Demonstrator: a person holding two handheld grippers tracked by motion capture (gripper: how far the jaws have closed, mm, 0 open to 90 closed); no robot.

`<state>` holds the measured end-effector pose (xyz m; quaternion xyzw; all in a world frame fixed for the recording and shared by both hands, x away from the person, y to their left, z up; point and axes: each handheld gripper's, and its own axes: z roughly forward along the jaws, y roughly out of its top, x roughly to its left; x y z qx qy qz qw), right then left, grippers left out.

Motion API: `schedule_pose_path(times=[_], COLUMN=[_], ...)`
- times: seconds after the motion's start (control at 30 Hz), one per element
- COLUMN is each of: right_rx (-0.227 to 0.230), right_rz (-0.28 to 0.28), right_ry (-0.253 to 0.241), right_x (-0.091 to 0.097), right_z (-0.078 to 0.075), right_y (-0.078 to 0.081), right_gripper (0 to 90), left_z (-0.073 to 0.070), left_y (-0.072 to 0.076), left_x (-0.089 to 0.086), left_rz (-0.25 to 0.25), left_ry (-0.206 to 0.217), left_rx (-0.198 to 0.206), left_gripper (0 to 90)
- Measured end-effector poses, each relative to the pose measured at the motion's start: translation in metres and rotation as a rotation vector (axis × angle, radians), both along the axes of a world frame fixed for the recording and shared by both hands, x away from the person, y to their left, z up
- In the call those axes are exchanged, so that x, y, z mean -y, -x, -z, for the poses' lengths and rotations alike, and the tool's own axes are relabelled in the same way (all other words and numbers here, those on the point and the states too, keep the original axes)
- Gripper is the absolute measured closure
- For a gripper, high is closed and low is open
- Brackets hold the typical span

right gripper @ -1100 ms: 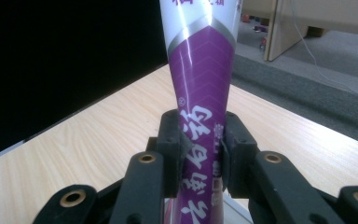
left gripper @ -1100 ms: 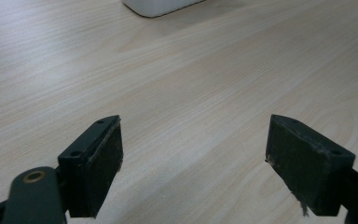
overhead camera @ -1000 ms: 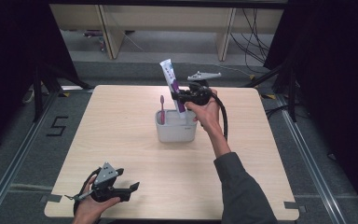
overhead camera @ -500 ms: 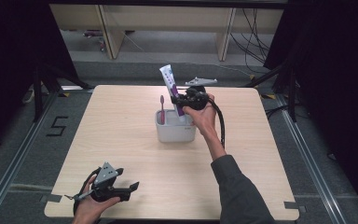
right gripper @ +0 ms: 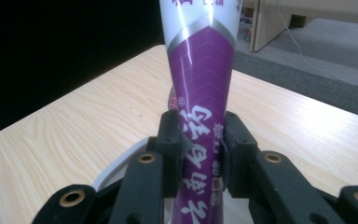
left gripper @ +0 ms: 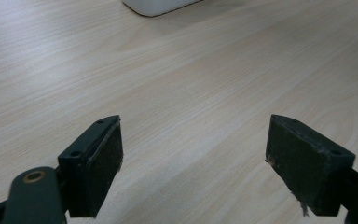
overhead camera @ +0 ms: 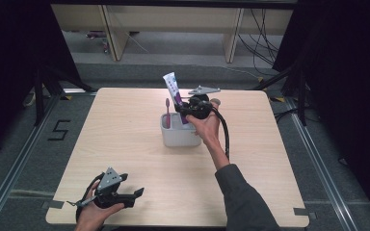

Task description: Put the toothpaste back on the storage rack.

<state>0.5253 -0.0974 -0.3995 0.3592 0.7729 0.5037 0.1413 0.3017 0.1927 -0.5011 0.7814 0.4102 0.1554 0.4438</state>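
The toothpaste tube (right gripper: 200,84), purple and white with a glossy plastic skin, is held upright over the white holder (overhead camera: 179,137) on the wooden table (overhead camera: 125,144), clamped low on its body by the right gripper (overhead camera: 187,109), with a pink toothbrush (overhead camera: 167,111) seen standing in the holder beside it. The tube is judged light, soft and somewhat slippery, so it is best taken across its flat faces near the firmer lower end. The left gripper (left gripper: 193,158) is held wide and empty over bare table.
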Motion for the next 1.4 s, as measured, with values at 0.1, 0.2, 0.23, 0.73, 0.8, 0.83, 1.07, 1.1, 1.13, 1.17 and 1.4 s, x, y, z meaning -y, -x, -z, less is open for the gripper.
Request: schedule_pose_path(times=[0.1, 0.2, 0.23, 0.73, 0.8, 0.83, 1.07, 1.1, 1.13, 1.17, 1.4], right_rx=[-0.006, 0.003, 0.01, 0.026, 0.007, 0.009, 0.025, 0.025, -0.007, -0.007, -0.001], right_rz=[0.009, 0.023, 0.014, 0.035, 0.052, 0.049, 0.061, 0.061, 0.067, 0.067, 0.048], right_ry=[-0.004, 0.002, 0.006, 0.054, 0.055, 0.064, 0.102, 0.102, 0.104, 0.104, 0.131], right_x=[0.0, 0.0, 0.001, 0.002, 0.001, 0.001, 0.002, 0.002, 0.003, 0.003, 0.004], right_z=[0.003, 0.006, 0.006, 0.021, 0.023, 0.024, 0.029, 0.029, 0.03, 0.03, 0.03], right_y=[0.003, 0.004, 0.004, 0.007, 0.008, 0.007, 0.006, 0.006, 0.007, 0.007, 0.007], right_gripper=[72.8, 72.8, 72.8, 72.5, 72.4, 72.3, 71.9, 71.9, 71.8, 71.8, 71.0], left_z=[0.0, 0.0, 0.001, 0.001, 0.001, 0.001, 0.002, 0.002, 0.002, 0.002, 0.002], left_y=[0.0, 0.0, 0.0, -0.001, 0.0, 0.0, 0.0, 0.0, 0.0, 0.0, 0.0], left_x=[0.0, 0.0, 0.0, 0.0, 0.001, 0.001, 0.002, 0.001, 0.002, 0.002, 0.002], left_rz=[0.003, 0.005, 0.001, 0.017, 0.018, 0.017, 0.019, 0.02, 0.018, 0.025, 0.027], left_ry=[-0.006, -0.006, 0.0, -0.006, -0.013, -0.013, 0.0, -0.01, -0.008, -0.007, -0.016], left_rx=[-0.002, -0.003, 0.004, -0.003, -0.003, -0.005, -0.005, -0.004, -0.002, -0.005, -0.006], left_gripper=[18.4, 18.3, 18.3, 18.3, 18.3, 18.3, 18.3, 18.3, 18.3, 18.3, 18.3])
